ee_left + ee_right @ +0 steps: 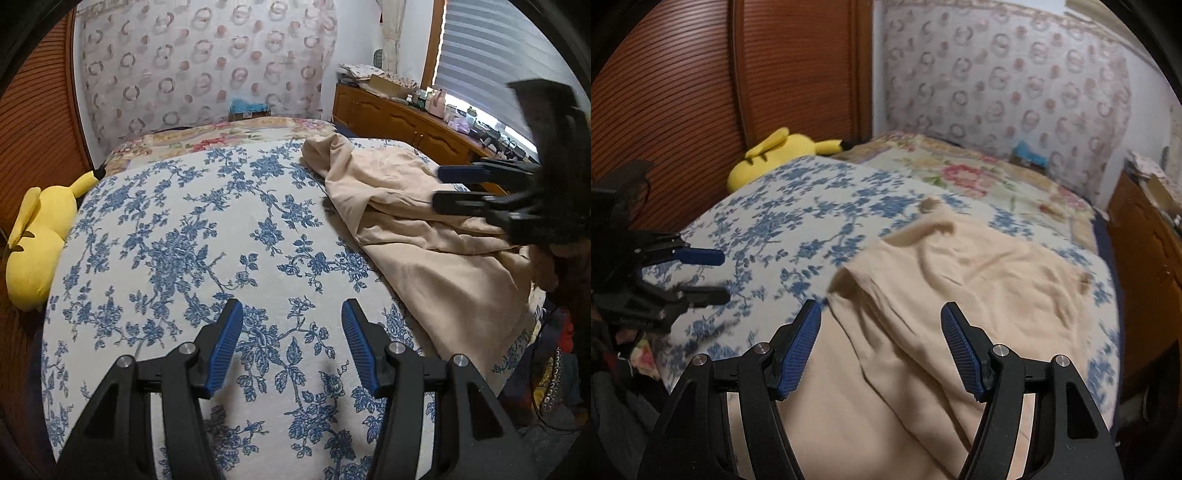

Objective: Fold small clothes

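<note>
A beige garment (413,221) lies crumpled on the right side of the bed's blue-flowered cover (192,236). In the right wrist view the same beige garment (945,302) spreads below and ahead of my right gripper (881,314), which stands open above it with nothing between its blue pads. My left gripper (291,310) is open over the bare flowered cover, left of the garment. Each gripper shows in the other's view: the right gripper (439,188) at the right edge over the garment, the left gripper (724,275) at the left edge over the cover.
A yellow plush toy (40,236) lies at the bed's left edge against a wooden slatted wall (665,110). A flowered quilt (960,173) covers the bed's far end. A wooden cabinet (402,118) with clutter stands on the right. Dark bags and clothes (554,362) sit beside the bed.
</note>
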Motion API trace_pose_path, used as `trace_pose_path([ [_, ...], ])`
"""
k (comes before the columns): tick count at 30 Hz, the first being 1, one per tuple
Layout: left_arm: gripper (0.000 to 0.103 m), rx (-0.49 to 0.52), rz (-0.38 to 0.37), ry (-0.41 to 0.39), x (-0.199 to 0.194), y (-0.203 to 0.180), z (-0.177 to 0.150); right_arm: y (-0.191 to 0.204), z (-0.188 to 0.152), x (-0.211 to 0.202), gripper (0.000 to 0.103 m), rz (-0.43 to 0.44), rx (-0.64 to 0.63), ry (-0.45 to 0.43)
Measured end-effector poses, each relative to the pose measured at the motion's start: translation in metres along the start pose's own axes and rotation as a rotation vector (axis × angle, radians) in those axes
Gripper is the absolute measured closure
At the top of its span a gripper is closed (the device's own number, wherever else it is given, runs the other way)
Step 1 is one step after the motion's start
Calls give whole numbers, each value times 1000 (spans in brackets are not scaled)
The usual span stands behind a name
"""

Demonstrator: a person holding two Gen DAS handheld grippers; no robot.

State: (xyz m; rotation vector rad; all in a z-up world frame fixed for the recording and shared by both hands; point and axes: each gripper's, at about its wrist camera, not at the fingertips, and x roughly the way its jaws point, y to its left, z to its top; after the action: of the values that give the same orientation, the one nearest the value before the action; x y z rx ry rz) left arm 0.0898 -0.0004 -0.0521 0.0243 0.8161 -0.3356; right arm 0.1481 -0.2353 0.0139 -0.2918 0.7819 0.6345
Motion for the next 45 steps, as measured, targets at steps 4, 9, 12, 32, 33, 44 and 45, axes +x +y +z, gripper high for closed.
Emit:
trace_pose_path([
  [4, 48, 2, 7, -18, -5, 2, 1, 6, 12, 28, 34, 19, -7, 46],
  [9, 48, 11, 15, -32, -9, 1, 1, 15, 21, 54, 34, 16, -28, 93],
  [12, 48, 10, 10, -35, -10, 1, 0, 16, 24, 68, 34, 11, -30, 117],
  [32, 48, 2, -12, -25, -4, -2, -6, -37, 40, 42, 95, -23, 28, 53],
  [33, 48, 3, -14, -24, -3, -3, -7, -46, 42, 38, 95, -22, 49, 47],
  [44, 48, 31, -25, -5, 5, -15, -7, -94, 54, 12, 95, -40, 105, -1],
  [45, 48, 29, -26, -6, 4, -15, -7, -103, 56, 13, 95, -69, 108, 5],
])
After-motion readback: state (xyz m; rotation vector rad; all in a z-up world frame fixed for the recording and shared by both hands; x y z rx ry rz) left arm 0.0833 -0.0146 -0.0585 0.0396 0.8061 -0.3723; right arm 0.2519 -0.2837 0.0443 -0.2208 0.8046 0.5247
